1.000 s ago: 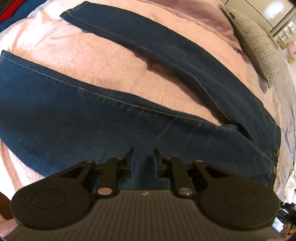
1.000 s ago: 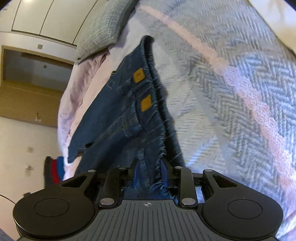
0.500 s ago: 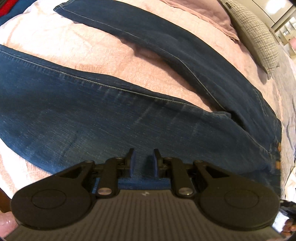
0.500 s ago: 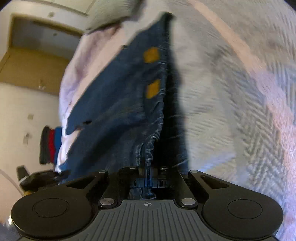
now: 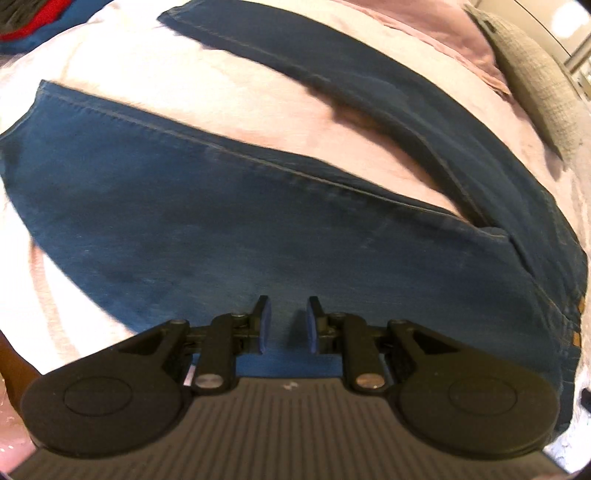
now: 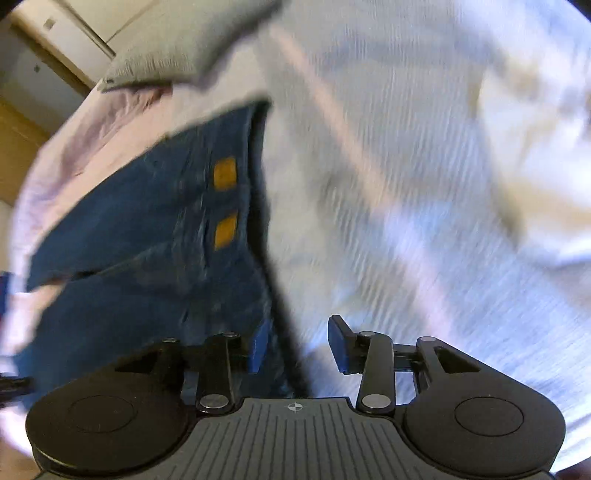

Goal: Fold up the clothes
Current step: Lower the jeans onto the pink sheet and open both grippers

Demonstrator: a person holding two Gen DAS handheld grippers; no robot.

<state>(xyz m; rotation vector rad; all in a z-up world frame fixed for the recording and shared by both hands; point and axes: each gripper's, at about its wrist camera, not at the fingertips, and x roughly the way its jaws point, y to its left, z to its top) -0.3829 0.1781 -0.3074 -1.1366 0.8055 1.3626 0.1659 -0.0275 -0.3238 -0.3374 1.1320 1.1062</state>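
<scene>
Dark blue jeans (image 5: pixel 258 240) lie spread on a pink bedspread (image 5: pixel 207 85), the two legs splayed to the left and the waist at the right. My left gripper (image 5: pixel 287 319) sits at the near edge of the nearer leg, its fingers narrowly apart with denim filling the gap. In the right wrist view the jeans' waist (image 6: pixel 147 240) shows two orange patches (image 6: pixel 224 173). My right gripper (image 6: pixel 299 326) stands open over the waistband's edge, gripping nothing. That view is motion-blurred.
A grey woven pillow (image 5: pixel 535 74) and a mauve sheet (image 5: pixel 443 33) lie at the head of the bed. A pale herringbone blanket (image 6: pixel 406 184) covers the bed right of the jeans. Red and blue cloth (image 5: pixel 22 26) shows at the far left.
My right gripper has let go of the waistband and opened wide; the waist now lies flatter on the bed. My left gripper keeps the same narrow gap on the leg and has pulled back slightly.
</scene>
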